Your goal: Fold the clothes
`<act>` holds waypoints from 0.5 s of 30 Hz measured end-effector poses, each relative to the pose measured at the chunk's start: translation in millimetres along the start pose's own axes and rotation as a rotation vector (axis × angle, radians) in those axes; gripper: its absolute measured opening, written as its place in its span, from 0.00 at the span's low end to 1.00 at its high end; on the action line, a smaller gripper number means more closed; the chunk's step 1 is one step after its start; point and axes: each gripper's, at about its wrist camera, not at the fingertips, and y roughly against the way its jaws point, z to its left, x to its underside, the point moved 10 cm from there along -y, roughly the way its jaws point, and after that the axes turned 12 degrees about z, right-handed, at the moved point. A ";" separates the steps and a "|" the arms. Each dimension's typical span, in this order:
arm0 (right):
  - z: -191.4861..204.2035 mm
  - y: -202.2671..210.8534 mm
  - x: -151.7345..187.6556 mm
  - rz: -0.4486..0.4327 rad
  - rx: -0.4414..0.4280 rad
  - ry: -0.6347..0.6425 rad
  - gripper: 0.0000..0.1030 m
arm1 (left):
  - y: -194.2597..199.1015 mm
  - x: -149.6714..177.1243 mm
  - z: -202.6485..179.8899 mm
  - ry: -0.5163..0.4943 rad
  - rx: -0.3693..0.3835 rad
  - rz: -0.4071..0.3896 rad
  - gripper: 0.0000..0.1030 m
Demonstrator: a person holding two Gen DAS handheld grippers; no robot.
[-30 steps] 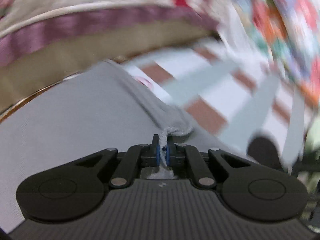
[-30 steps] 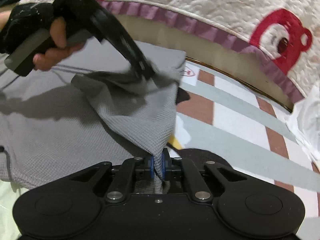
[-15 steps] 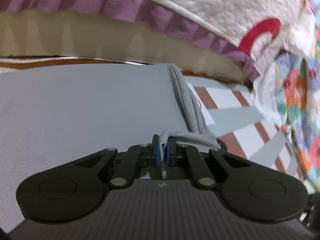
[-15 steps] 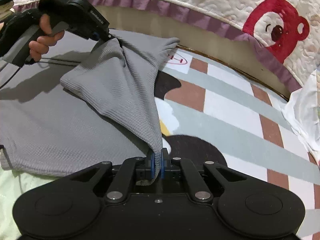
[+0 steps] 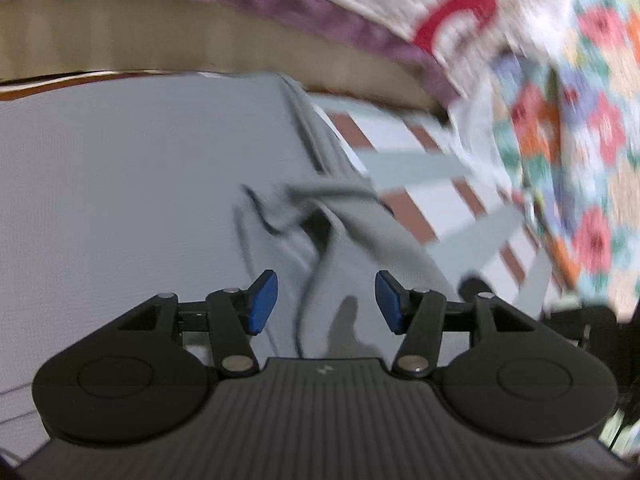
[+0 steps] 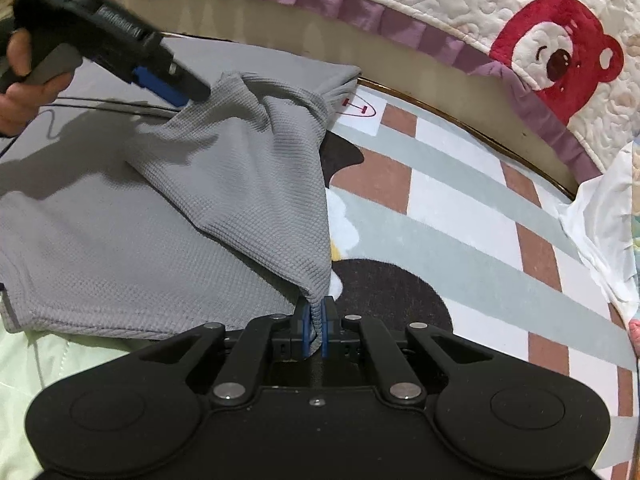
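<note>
A grey waffle-knit garment [image 6: 120, 240] lies spread on the floor mat, with one side flap folded over toward the left. My right gripper [image 6: 316, 320] is shut on the flap's lower corner at the garment's right edge. My left gripper [image 5: 322, 300] is open, its blue pads [image 5: 260, 304] apart just above the grey cloth [image 5: 120, 200], holding nothing. In the right wrist view the left gripper [image 6: 176, 88] hovers at the flap's far corner, held by a hand.
A striped play mat [image 6: 460, 220] with brown, grey-green and white bands lies to the right of the garment. A bed edge with a purple-trimmed quilt and red bear patch [image 6: 552, 52] runs along the back. A floral cloth [image 5: 580, 140] hangs at right.
My left gripper has opened and let go of the flap's far corner, which now rests on the garment. My right gripper still holds its corner and has barely moved.
</note>
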 end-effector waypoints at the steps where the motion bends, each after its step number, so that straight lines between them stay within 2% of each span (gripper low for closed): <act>1: -1.7 1.0 -0.5 0.002 -0.005 -0.014 0.04 | -2.3 2.8 -5.1 -0.030 -0.014 0.001 0.01; 3: -6.1 3.1 -1.9 0.005 -0.019 -0.048 0.03 | -2.6 7.8 -12.0 -0.018 0.029 0.013 0.00; 8: -24.1 10.2 5.3 0.002 -0.028 -0.169 0.00 | 37.4 19.8 -4.2 0.147 0.072 -0.059 0.00; 10: -30.8 11.9 8.2 -0.003 -0.036 -0.219 0.00 | 36.8 34.5 2.9 0.185 0.025 -0.025 0.00; 13: -33.0 11.3 7.5 0.002 -0.012 -0.220 0.00 | 25.8 57.7 15.4 0.194 -0.129 0.028 0.03; 14: -33.6 12.5 6.2 0.000 -0.001 -0.211 0.00 | 25.9 61.1 17.2 0.204 -0.140 0.022 0.04; 15: -34.5 14.6 4.7 0.000 0.005 -0.213 0.00 | 27.2 63.0 18.0 0.216 -0.135 0.010 0.12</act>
